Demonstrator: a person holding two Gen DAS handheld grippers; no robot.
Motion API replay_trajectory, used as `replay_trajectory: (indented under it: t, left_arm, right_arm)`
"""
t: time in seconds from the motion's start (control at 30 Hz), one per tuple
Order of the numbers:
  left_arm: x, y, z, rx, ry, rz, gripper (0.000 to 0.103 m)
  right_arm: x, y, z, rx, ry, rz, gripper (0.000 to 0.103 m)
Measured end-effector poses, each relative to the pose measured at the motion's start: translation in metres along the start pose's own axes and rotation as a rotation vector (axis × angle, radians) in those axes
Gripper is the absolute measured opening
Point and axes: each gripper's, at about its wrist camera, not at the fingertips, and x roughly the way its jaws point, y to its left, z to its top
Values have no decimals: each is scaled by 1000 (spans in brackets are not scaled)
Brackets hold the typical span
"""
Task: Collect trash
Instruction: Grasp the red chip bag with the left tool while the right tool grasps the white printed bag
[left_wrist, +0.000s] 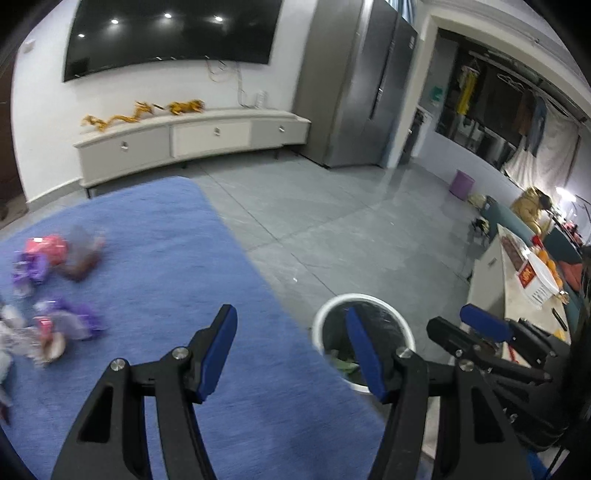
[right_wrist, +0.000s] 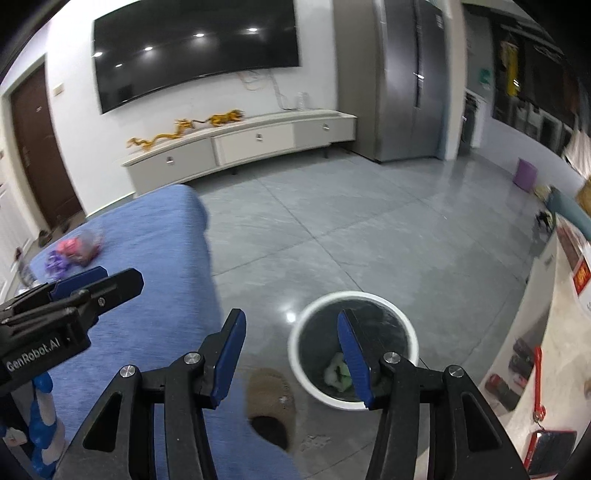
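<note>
Below, both hand-held grippers hang spread and empty: the left hand-held gripper over the blue carpet, the right hand-held gripper above the grey tiled floor. One round white-rimmed trash bin with a dark liner stands on the floor just beside the carpet's edge, with pale green crumpled trash inside. Two blurred clusters of pink and purple wrappers lie on the carpet, one farther and one nearer; how many are in each I cannot tell.
</note>
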Motion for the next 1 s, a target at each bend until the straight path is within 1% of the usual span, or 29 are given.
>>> replay_trajectory:
  t: [0.13,0.27,0.37,0.4,0.53,0.6,0.67,0.7,0.8,0.9,1.0]
  left_arm:
    - [-27,42,-6,-31,-32,41,60]
    - [-55,86,-24,-59,-60,103,61]
    - [-84,128,-42,-89,-98,176,61]
    - [-93,142,-48,-104,-113,204,62]
    - [-125,197,-65,-166,-154,314,68]
    - [-136,226,-73,-181,-164,374,70]
    - [-137,245,-76,-189,-153,412,70]
    - [-137,259,-80,-197,-141,423,70]
    - [-129,277,-82,-205,-103,425,70]
    - [-120,286,-86,-230,-74,393,70]
    - [-115,295,-92,-237,-57,382,70]
  right_arm:
    - [3,33,6,-57,0,48,49]
    - [13,72,8,-114,17,108,50]
    - [23,105,10,-149,38,179,50]
    - [27,120,9,-163,48,214,50]
    - [38,171,4,-233,78,328,54]
    - [41,199,-1,-279,93,391,54]
    - [44,222,-2,-318,99,433,54]
    - [45,240,-2,-346,100,463,54]
    - [48,278,-2,-419,90,529,54]
    - [53,310,-3,-503,74,553,54]
    - [65,337,-2,-570,67,556,54]
